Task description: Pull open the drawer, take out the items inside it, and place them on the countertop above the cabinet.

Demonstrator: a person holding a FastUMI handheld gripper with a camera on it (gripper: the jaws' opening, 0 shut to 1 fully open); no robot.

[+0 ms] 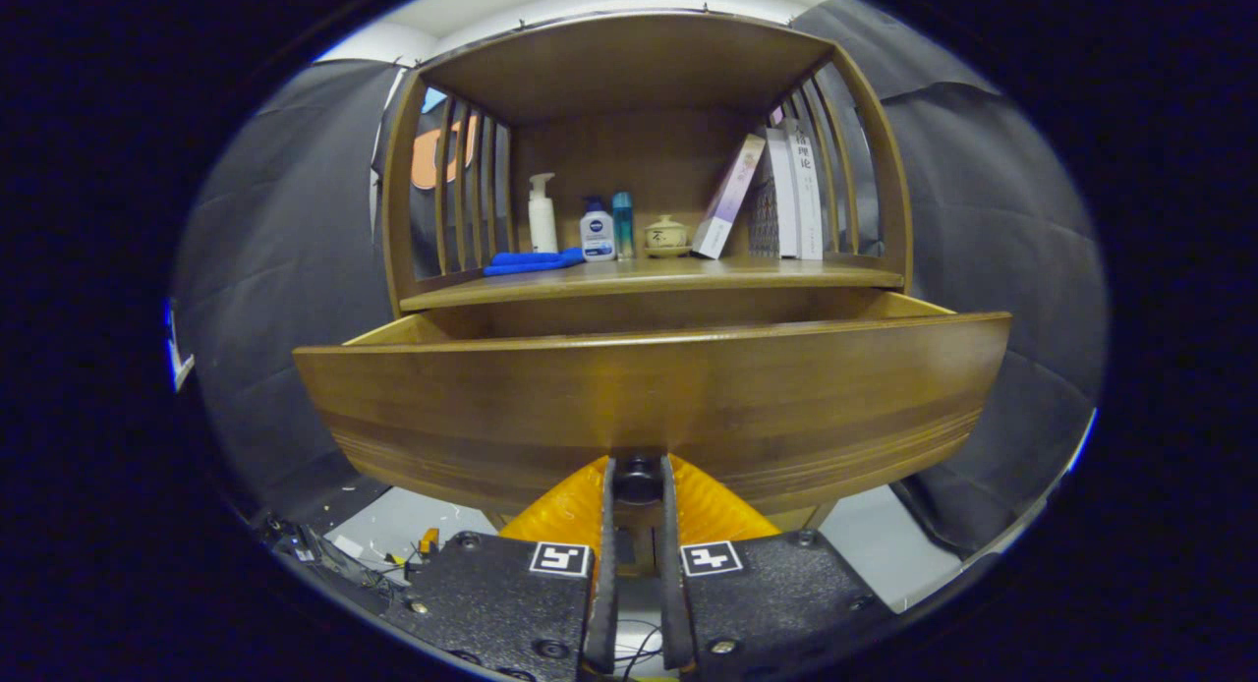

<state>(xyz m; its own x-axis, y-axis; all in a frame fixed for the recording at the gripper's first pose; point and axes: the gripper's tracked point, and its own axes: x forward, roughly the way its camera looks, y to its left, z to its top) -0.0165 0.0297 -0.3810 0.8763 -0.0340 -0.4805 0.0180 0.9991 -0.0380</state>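
Observation:
A wooden cabinet's drawer (649, 397) stands pulled out toward me, its curved front panel just ahead of my fingers. My gripper (639, 478) is shut on the dark round drawer knob (639, 482) at the panel's lower middle, one finger pressing each side. The drawer's inside is hidden behind the front panel; only its side rims and back wall show. Above it runs the countertop (668, 277) of the cabinet, under a slatted wooden hood.
On the countertop stand a blue cloth (531, 261), a white pump bottle (542, 213), a small white bottle (597, 233), a teal bottle (623, 225), a lidded ceramic jar (665, 237) and leaning books (776, 196). Cables and small debris (334, 549) lie on the floor at lower left.

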